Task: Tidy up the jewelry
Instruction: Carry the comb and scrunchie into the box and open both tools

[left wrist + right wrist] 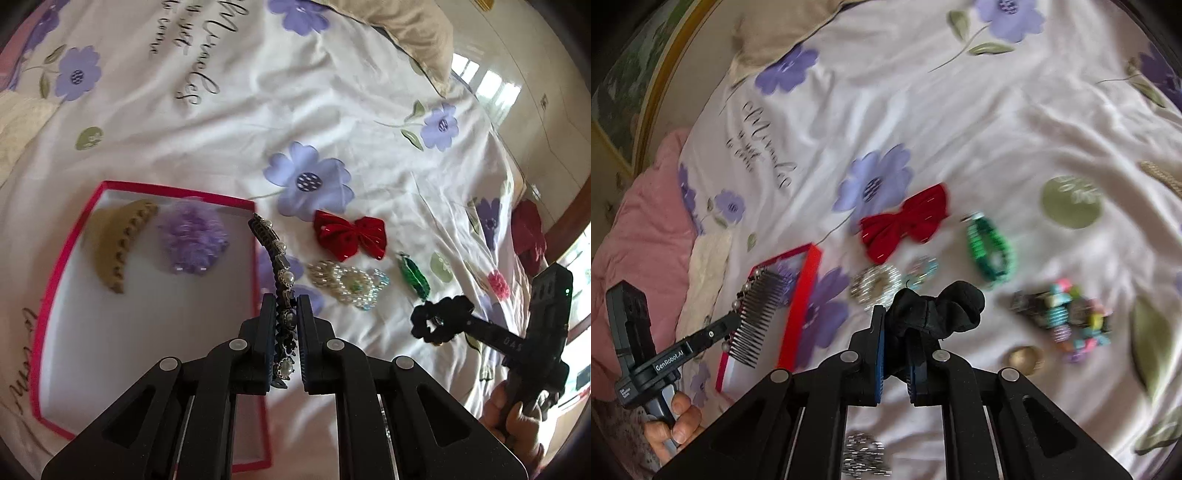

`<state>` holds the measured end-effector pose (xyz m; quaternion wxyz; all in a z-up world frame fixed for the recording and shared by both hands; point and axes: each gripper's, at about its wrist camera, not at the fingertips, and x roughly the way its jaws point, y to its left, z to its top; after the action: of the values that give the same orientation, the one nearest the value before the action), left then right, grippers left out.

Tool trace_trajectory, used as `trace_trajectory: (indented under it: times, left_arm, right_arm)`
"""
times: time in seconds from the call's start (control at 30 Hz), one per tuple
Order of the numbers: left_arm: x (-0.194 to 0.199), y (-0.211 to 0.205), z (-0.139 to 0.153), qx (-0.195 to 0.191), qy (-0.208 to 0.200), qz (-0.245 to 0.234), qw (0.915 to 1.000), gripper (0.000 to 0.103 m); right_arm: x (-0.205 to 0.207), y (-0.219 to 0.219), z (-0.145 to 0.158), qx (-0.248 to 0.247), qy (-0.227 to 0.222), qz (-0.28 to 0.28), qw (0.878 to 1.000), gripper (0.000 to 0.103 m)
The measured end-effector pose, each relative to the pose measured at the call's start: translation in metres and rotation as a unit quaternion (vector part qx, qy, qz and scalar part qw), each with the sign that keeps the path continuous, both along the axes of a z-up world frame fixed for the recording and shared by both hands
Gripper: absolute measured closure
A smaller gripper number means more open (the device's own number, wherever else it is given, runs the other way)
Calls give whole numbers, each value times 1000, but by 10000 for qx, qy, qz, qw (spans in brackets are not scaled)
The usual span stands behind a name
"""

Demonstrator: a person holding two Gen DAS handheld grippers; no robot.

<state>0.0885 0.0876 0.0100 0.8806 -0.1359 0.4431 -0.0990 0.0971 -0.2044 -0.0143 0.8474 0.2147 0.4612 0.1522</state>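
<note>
My left gripper [283, 301] is shut on a black pearl-studded hair comb [275, 254], held above the right edge of the red-rimmed white box [147, 332]; the comb also shows in the right wrist view [753, 317]. The box holds a tan claw clip [118, 243] and a purple fluffy scrunchie [192, 236]. My right gripper [897, 325] is shut on a black scrunchie [938, 306], which also shows in the left wrist view [439, 319], held above the bed.
On the flowered bedspread [258, 122] lie a red bow [351, 236], a pearl beaded clip [347, 282], a green clip [413, 275], a colourful beaded piece [1067, 317], a gold ring [1025, 358] and a silver sparkly piece [864, 454]. A pink pillow [646, 236] lies left.
</note>
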Motion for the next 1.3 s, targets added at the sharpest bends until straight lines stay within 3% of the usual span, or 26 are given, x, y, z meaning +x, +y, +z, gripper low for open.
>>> trace_trajectory:
  times: [0.53, 0.83, 1.03, 1.3]
  left_arm:
    - [-8, 74, -14, -274, -98, 590, 9978, 94]
    - [16, 91, -26, -263, -142, 695, 9971, 94]
    - [33, 99, -36, -494, -177, 579, 9969, 94]
    - [47, 96, -58, -323, 58, 537, 9980, 94]
  right_arm:
    - [21, 105, -5, 190, -41, 937, 9954, 95]
    - [51, 161, -12, 197, 5, 1377, 9903, 94]
    - [72, 191, -21, 105, 39, 1655, 9861, 94]
    - [91, 207, -45, 10, 243, 1736, 9845, 94]
